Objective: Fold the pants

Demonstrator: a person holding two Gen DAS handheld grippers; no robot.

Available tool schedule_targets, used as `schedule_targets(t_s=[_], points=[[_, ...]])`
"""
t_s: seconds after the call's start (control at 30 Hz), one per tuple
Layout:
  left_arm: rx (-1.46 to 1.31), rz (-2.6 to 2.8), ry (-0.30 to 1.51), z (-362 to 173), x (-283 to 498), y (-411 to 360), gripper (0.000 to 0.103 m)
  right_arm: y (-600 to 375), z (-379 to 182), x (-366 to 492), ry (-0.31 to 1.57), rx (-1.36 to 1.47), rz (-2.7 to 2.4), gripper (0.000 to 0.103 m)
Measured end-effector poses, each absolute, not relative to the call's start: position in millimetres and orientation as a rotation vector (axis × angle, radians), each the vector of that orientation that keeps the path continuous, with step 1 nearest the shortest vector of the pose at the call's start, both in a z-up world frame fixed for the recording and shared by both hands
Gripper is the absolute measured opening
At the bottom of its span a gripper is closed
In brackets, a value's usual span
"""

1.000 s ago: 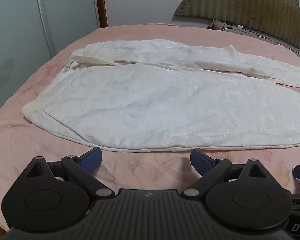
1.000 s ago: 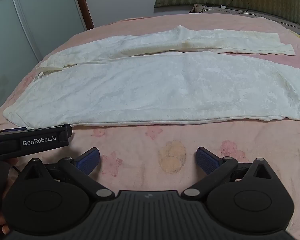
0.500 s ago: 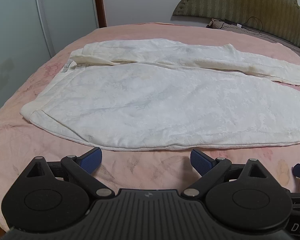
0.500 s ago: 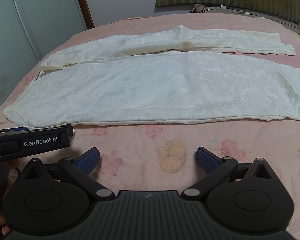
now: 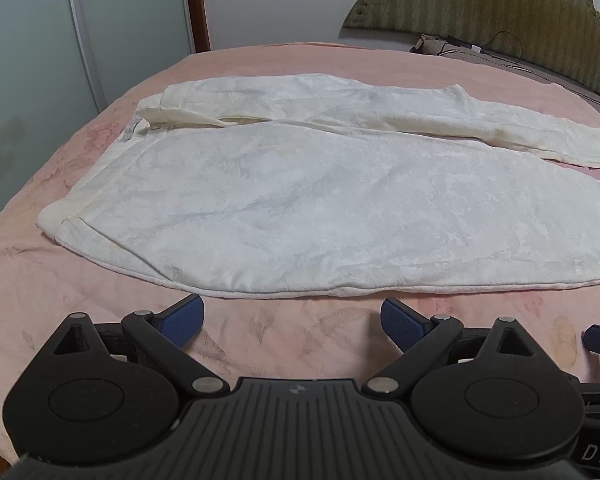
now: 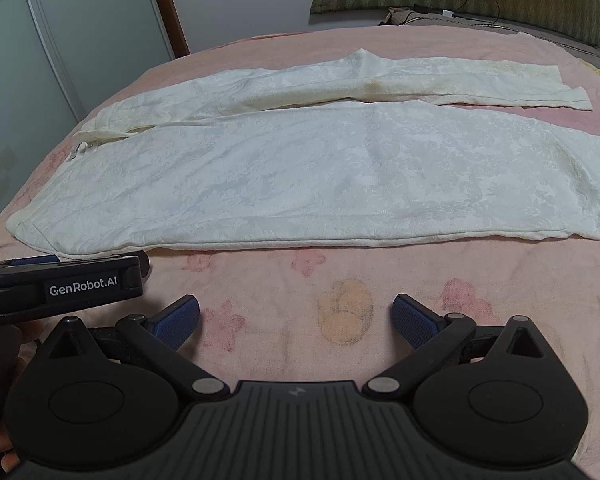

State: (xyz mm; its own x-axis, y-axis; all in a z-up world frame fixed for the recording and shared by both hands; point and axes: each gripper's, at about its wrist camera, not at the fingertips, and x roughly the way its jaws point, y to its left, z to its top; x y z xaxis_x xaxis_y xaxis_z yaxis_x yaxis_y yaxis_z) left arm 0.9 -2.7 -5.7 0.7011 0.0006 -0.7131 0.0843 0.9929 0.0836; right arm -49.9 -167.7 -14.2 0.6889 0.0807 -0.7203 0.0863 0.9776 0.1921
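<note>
White pants (image 6: 300, 176) lie flat across the pink bedspread (image 6: 340, 292), waistband at left, both legs running right, far leg narrower. Left gripper (image 5: 292, 316) hovers just near of the pants' near hem, fingers spread wide, holding nothing. Right gripper (image 6: 296, 316) likewise spread and bare, over the floral print, beside the left one.

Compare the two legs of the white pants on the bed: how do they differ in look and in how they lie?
The near leg looks wide and clean white; the far leg looks narrower and yellowish, with a darker stain near its middle. The near leg lies flat and mostly smooth; the far leg bends at a raised crease. Both rest on the pink bedspread, joined at the left, and neither gripper touches them.
</note>
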Motion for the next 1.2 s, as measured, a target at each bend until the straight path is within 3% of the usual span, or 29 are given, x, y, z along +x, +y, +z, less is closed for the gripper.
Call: schedule_targets(t_s=[1.03, 1.2], points=[[0.084, -0.049, 0.803, -6.6, 1.1, 0.6, 0.097, -168.5, -13.4, -48.6, 0.81, 0.22, 0.001, 0.103], [0.079, -0.071, 0.754, -0.2, -0.2, 3.9, 0.097, -170.4, -8.5, -49.4, 0.716, 0.199, 0.049, 0.103]])
